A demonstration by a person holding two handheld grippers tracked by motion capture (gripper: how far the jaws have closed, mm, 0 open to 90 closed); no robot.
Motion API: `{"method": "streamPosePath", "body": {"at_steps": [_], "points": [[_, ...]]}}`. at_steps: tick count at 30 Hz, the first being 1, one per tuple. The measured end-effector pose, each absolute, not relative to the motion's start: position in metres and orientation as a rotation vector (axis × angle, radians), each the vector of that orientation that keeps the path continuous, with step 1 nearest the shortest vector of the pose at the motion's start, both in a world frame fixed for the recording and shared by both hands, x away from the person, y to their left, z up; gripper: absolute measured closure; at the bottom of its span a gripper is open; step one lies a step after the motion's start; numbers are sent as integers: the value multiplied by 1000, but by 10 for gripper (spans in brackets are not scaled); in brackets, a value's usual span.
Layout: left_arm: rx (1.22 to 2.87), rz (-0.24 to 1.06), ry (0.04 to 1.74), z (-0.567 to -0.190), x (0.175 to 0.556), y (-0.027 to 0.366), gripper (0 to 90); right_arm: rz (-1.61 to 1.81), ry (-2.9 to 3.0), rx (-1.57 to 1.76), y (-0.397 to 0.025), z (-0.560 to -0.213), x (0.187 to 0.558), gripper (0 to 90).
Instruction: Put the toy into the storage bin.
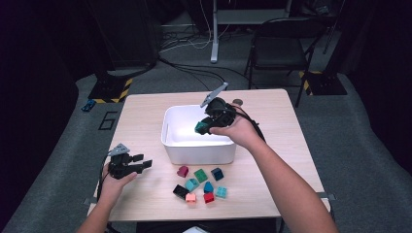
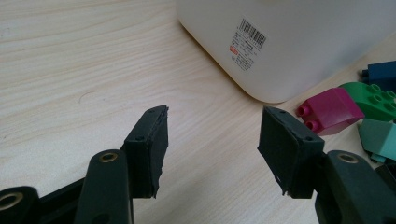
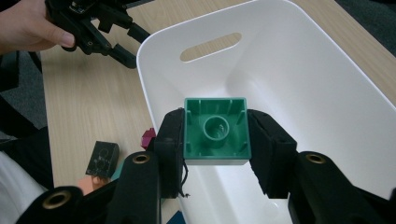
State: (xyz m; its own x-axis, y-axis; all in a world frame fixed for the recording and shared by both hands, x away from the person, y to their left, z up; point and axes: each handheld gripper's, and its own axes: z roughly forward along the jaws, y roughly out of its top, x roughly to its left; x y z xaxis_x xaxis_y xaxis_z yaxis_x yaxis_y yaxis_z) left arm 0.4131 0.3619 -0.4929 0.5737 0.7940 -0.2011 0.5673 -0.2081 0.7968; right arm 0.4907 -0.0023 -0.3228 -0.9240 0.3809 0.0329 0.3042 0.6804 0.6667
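One green brick (image 3: 216, 130) sits clamped in my right hand-held gripper (image 3: 215, 140) above the white bin (image 3: 299, 79), seemingly for dropping, while my left hand-held gripper (image 2: 212, 140) waits open at eight o'clock on the tabletop (image 1: 145, 126).

— What does your left hand-held gripper (image 1: 141, 163) look like?
— You've got a black body with a grey three-cornered plate on top. Its flat black pads (image 2: 150, 148) sit on arms with brass-ringed holes, and small screws mark the pad backs.
— And your right hand-held gripper (image 1: 203, 127)?
— The same: black, a grey plate, a dark cable trailing along your forearm. Your forearms are bare; no sleeves reach them.
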Motion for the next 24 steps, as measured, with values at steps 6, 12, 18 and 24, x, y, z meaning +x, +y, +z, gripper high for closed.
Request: {"method": "streamPosePath", "body": {"at_steps": [6, 12, 18, 24], "points": [[1893, 313, 1101, -493, 414, 362, 421, 1036, 2800, 569, 13, -336, 503, 584], [1902, 304, 1097, -493, 414, 362, 421, 1025, 2803, 566, 29, -351, 516, 585], [1895, 304, 1092, -493, 414, 362, 421, 972, 2824, 552, 41, -366, 525, 584], [1904, 297, 1090, -493, 414, 361, 421, 968, 2815, 576, 49, -377, 536, 584]]}}
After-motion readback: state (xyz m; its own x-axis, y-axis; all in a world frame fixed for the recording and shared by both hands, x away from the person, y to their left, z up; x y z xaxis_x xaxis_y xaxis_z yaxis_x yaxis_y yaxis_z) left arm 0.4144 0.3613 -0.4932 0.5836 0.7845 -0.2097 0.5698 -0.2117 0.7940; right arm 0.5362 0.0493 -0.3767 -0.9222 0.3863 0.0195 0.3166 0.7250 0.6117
